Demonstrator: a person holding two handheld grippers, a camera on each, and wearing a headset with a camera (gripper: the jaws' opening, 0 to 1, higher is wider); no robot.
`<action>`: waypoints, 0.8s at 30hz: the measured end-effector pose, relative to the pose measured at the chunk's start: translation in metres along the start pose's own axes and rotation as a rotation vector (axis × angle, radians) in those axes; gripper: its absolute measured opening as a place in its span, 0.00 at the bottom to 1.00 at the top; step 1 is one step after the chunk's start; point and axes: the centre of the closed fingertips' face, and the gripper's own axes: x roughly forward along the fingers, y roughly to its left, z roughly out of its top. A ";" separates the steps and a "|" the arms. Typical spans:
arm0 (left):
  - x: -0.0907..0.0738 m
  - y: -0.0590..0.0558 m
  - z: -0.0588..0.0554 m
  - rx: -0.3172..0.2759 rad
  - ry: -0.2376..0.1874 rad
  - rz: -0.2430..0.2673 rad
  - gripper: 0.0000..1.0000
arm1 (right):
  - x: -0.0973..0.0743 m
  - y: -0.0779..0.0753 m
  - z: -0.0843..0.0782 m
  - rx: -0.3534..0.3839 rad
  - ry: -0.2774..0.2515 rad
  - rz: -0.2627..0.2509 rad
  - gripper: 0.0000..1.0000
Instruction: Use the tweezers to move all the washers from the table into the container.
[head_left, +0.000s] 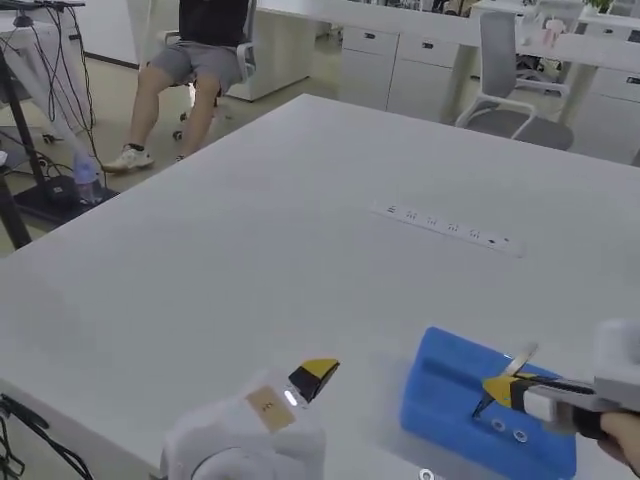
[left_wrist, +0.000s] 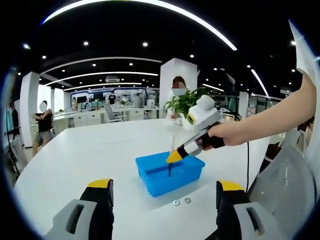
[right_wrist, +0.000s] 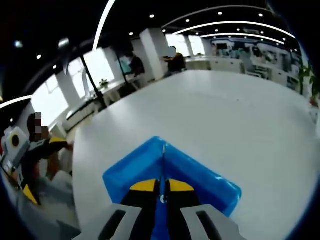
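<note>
A blue container stands near the table's front right edge. My right gripper hovers over it, shut on the tweezers, whose tips point down into the container. I cannot tell whether the tweezers hold anything. Two small washers lie inside the container. Two more washers rest on the table just in front of the container. My left gripper is open and holds nothing, hanging to the left of the container.
A white power strip lies on the white table further back. A seated person and office chairs are beyond the far edge. The table's near edge runs close to my left gripper.
</note>
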 end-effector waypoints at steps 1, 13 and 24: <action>0.000 0.000 0.000 0.000 0.001 0.000 0.86 | 0.000 0.001 0.000 -0.016 0.007 0.002 0.04; 0.000 0.000 -0.002 0.003 0.006 -0.002 0.85 | -0.002 0.013 0.000 -0.269 0.046 -0.005 0.04; 0.000 0.000 -0.002 0.004 0.005 -0.006 0.85 | -0.032 0.044 0.015 -0.329 -0.042 -0.004 0.04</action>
